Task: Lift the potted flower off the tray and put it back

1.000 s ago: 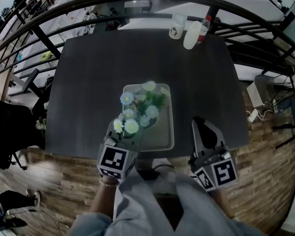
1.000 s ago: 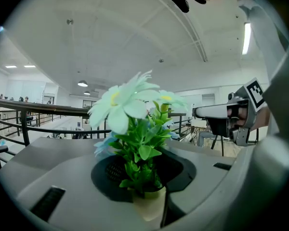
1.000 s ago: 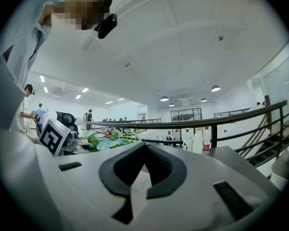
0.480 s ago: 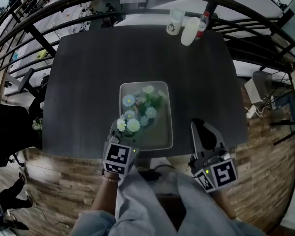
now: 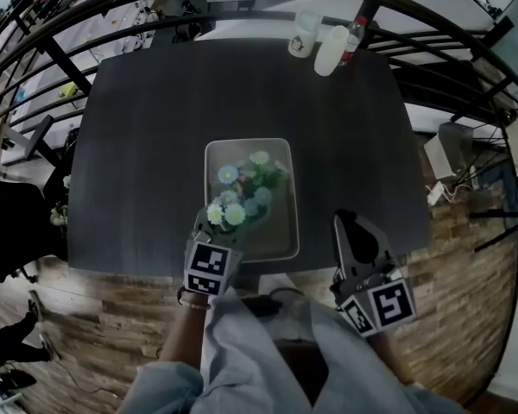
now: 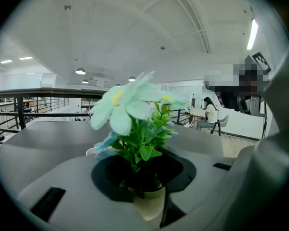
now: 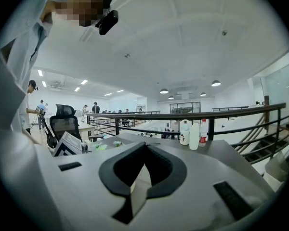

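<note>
Two grippers, one tray, one potted flower, one dark table; left gripper has its jaws pinching the pot just under the leaves, several pale blossoms sticking up above them; plant sits over the tray's near-left part, can't tell if the pot base touches the tray; right gripper is over the table's near edge, just right of the tray, apart from it, jaws pressed together with nothing between; three containers at the far edge, close together: one cup, one white bottle, one red-labelled bottle.
</note>
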Motion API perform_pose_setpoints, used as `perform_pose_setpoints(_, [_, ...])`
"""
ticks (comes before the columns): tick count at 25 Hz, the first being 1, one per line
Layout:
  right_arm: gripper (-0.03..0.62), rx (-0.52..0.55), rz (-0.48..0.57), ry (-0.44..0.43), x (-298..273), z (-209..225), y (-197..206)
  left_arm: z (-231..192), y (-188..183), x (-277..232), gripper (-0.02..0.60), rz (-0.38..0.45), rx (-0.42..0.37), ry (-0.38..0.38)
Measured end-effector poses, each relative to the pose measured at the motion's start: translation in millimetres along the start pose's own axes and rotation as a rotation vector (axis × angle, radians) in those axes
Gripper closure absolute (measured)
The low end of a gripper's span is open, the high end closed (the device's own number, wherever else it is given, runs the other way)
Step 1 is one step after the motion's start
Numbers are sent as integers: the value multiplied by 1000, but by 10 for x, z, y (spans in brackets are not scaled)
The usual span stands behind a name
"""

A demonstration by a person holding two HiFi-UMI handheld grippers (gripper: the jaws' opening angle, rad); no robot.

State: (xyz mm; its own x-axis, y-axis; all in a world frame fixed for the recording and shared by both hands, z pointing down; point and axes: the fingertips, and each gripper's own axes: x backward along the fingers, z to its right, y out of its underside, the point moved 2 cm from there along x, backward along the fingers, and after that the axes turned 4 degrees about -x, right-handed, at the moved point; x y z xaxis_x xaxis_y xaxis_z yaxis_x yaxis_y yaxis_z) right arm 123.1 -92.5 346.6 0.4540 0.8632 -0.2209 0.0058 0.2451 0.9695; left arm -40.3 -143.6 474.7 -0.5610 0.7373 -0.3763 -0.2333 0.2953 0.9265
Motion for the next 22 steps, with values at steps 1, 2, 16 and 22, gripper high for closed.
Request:
perform_pose_setpoints(1, [591,1,-1,3,8,6,4,8,21,-12,462,-4,-6,3])
perform_pose_setpoints(2, [591,1,-2,6,15,13,7,18,36,-24,462,-6,-12,6])
perform_pose_setpoints(16, [591,8,-19,11,-18,-48,28,-10,137,-93,426,26,32,44])
perform_pose_setpoints(22, [591,11,-23,6,-25,-82,30,19,175,-92,351,7,42,66])
